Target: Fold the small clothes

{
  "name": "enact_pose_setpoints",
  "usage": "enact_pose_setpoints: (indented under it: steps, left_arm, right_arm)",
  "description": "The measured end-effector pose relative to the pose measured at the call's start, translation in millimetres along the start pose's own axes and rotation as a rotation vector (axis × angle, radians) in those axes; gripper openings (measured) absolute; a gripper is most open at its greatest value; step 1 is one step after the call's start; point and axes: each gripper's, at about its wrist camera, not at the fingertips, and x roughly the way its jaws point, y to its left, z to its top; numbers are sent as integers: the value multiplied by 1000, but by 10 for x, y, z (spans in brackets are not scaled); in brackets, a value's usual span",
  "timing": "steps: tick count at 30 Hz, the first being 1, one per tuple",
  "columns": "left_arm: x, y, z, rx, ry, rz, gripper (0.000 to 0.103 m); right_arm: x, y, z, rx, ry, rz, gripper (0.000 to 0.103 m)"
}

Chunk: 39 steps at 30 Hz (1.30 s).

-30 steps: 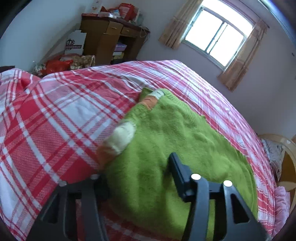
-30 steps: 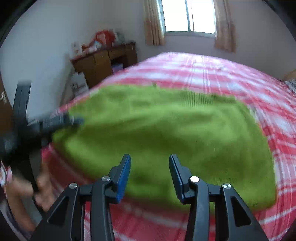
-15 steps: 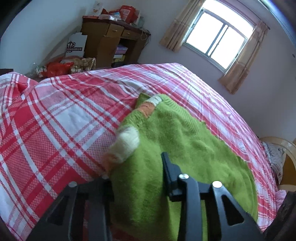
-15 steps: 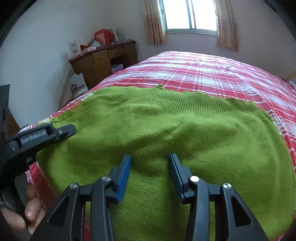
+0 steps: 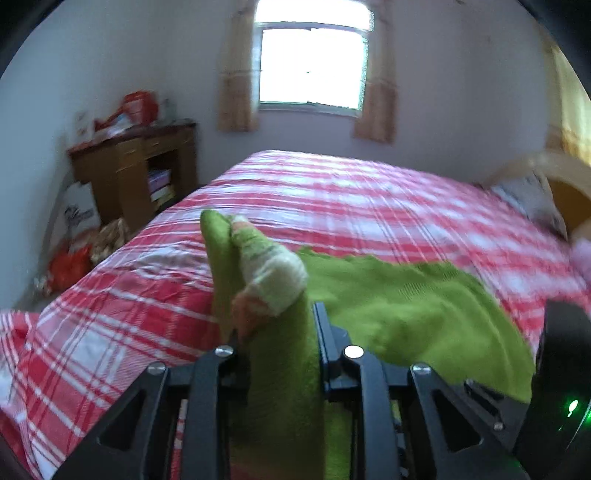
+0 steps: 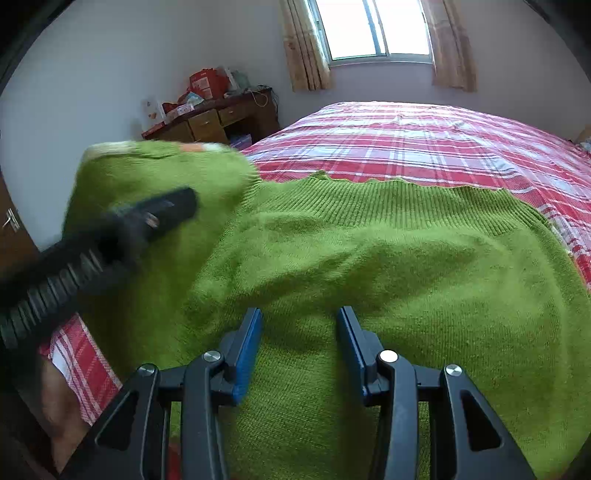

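Left gripper [image 5: 277, 332] clamped on green sweater [image 6: 369, 251] sleeve between fingers; right gripper [image 6: 299, 339] open, empty, over sweater body.

Place: a home bedroom | bed [image 6: 424, 140] under a red and white plaid cover fills most of the room | curtained window [image 6: 373, 29] in the far wall | wooden cabinet [image 6: 218, 120] with drawers against the left wall, its top cluttered with boxes | bags [image 5: 70, 266] on the floor beside it
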Motion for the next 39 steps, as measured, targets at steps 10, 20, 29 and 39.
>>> enact_pose_setpoints:
  steps: [10, 20, 29, 39]
  left_arm:
    - [59, -26, -139, 34, 46, -68, 24]
    - [83, -13, -203, -18, 36, -92, 24]
    - [91, 13, -215, -45, 36, -126, 24]
    - [100, 11, -228, -58, 45, -150, 25]
  right_arm:
    - [-131, -159, -29, 15, 49, 86, 45]
    - [-219, -575, 744, 213, 37, 371, 81]
    - [896, -170, 1183, 164, 263, 440, 81]
    - [1049, 95, 1303, -42, 235, 323, 15]
